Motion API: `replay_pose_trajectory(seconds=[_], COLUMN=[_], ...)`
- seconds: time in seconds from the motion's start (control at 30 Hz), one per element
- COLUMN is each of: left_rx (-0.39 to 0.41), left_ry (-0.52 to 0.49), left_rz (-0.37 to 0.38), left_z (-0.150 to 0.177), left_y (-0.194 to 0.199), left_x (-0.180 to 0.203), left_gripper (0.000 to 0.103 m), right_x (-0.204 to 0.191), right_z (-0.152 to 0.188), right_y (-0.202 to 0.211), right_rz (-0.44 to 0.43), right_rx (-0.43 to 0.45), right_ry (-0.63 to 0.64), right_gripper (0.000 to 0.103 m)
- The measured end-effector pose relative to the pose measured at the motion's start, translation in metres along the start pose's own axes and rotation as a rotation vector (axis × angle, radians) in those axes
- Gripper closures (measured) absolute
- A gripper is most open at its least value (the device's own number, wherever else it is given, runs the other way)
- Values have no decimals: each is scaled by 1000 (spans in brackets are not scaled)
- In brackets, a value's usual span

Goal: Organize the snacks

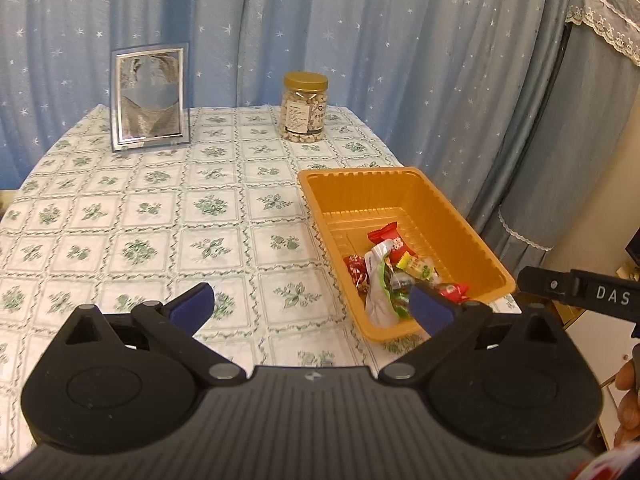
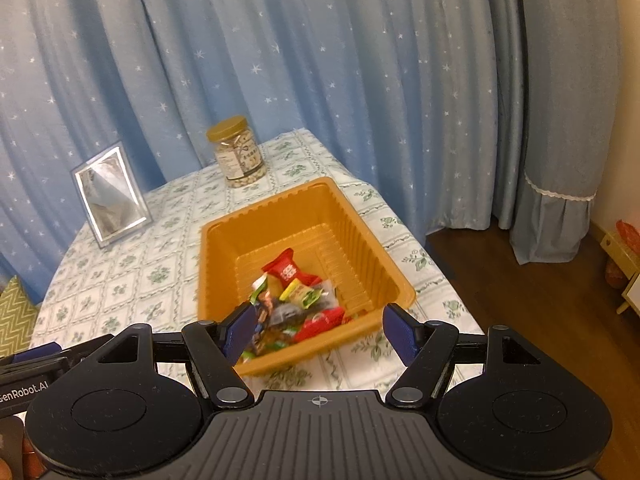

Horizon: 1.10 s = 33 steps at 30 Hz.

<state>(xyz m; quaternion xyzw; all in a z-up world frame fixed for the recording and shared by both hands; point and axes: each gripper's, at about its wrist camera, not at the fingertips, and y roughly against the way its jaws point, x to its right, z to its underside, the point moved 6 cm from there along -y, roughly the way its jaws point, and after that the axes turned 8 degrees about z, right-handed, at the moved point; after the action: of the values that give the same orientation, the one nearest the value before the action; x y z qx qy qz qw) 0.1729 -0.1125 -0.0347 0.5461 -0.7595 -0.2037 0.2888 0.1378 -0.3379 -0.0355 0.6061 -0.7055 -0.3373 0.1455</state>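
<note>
Now snacks point(image 2: 298, 304) in orange tray point(image 2: 360, 236) — both grippers point(image 1: 312, 308) point(image 2: 316, 330) spread, empty, above.

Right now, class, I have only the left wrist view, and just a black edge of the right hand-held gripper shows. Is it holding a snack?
Observer: No. The right hand-held gripper is open, with nothing between its pads, and it points at the orange tray.
Operator: What lies past the right side of the table?
Observer: A dark wooden floor.
Operator: And off the left side?
Observer: A cushion with a yellow-green zigzag pattern pokes in beside that edge.
</note>
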Motion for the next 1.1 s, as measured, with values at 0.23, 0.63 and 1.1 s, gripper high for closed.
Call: replay_pose_trajectory(seconds=[0.23,0.63,1.1], left_rx=[14,39,59], left_ry=[-5,36,9], left_rz=[-31,-38,-57], left_z=[11,27,42], left_y=[41,93,140], left_x=[2,7,19], left_gripper=[0,0,0], right_x=[-9,-25,-25], right_z=[13,40,62], right_y=[33,78,122], right_rz=[-10,0,40], right_rx=[8,10,15], right_ry=[39,123,129], right_gripper=[33,32,32])
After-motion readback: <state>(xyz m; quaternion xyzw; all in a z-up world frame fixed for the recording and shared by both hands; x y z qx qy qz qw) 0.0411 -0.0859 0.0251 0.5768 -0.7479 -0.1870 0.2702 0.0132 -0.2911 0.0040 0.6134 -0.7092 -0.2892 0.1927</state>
